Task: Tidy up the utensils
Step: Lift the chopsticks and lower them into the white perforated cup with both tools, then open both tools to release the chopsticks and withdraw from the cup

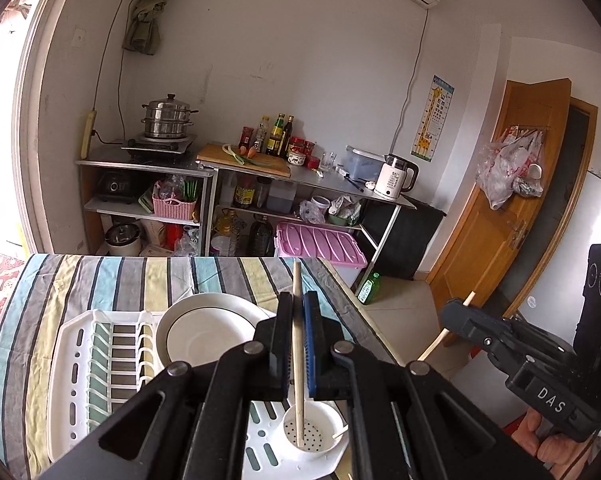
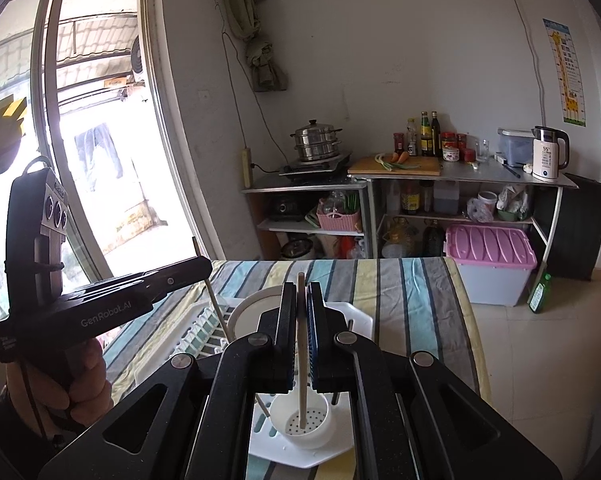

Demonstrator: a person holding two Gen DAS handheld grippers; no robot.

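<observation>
In the left wrist view my left gripper is shut on a wooden chopstick that stands nearly upright. Its lower end rests in the white perforated utensil cup at the corner of the white dish rack. The right gripper is off to the right, shut on a second, slanted chopstick. In the right wrist view my right gripper clamps that chopstick, whose tip reaches into the cup. The left gripper, in a hand, holds its chopstick at the left.
A white plate leans in the rack on the striped tablecloth. Beyond the table stand metal shelves with pots, bottles and a kettle. A pink-lidded bin and a green bottle sit on the floor at right.
</observation>
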